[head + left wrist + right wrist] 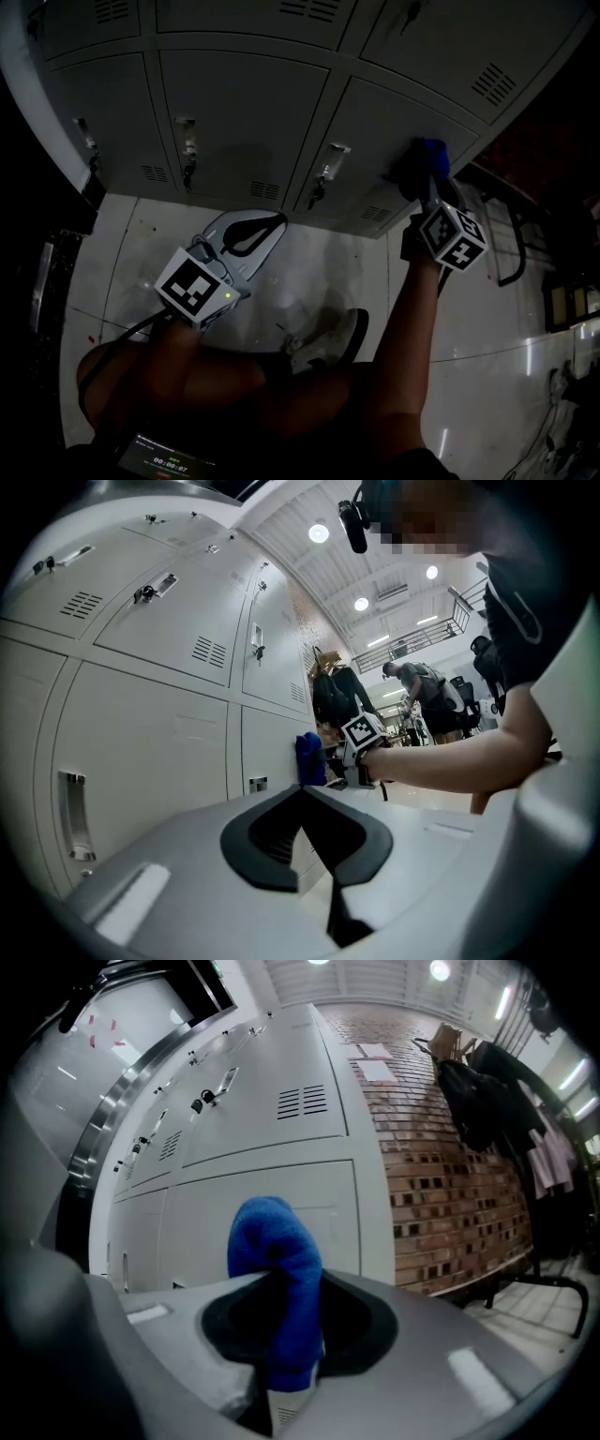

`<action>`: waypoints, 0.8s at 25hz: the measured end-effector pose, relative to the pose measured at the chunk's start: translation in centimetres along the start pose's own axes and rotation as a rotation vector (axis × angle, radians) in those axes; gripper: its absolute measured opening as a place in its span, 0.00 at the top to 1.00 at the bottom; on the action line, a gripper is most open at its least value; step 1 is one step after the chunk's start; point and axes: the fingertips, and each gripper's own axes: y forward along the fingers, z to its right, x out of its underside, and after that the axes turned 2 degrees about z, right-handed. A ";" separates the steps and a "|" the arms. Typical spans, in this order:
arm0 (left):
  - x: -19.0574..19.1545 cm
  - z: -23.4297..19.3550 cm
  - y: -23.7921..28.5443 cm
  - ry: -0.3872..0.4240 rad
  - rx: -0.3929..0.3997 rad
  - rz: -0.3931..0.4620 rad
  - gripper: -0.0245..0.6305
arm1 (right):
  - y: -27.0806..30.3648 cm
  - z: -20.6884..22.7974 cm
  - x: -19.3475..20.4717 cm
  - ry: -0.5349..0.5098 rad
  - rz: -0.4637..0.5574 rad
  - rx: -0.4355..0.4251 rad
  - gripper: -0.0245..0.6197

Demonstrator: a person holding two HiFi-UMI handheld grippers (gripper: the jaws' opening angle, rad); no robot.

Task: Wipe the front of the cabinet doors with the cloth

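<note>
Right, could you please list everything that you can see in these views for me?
cabinet doors: several, grey, in rows ahead of both grippers
latches: one per door, metal, at the door edges
cloth: one, blue, at a lower door near the row's right end
brick wall: one, red-brown, right of the cabinets
coats: several, dark, hanging by the brick wall
floor: white glossy tiles, below the cabinets
bystander: at least one, dark clothes, far back in the hall
shoe: one, pale, on the floor
left gripper: grey, jaws together, empty, held low
right gripper: grey, jaws closed on the cloth
forearms: two, bare, behind the grippers
</note>
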 end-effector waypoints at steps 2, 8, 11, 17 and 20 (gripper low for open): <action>0.0 0.0 0.0 0.001 0.001 -0.001 0.96 | -0.3 1.5 -0.2 0.017 0.006 0.033 0.84; 0.0 -0.1 0.0 0.000 -0.001 -0.001 0.96 | -0.6 3.9 -0.3 0.044 0.021 0.055 0.84; 0.0 -0.1 -0.1 -0.001 -0.002 -0.001 0.96 | -0.8 4.8 -0.2 0.046 0.015 0.082 0.84; -0.1 -0.2 -0.1 -0.004 -0.004 0.003 0.96 | -1.2 5.2 -0.1 0.053 0.011 0.098 0.84; -0.1 -0.3 -0.2 -0.005 -0.003 0.003 0.96 | -1.5 3.4 -0.3 0.070 0.027 0.043 0.84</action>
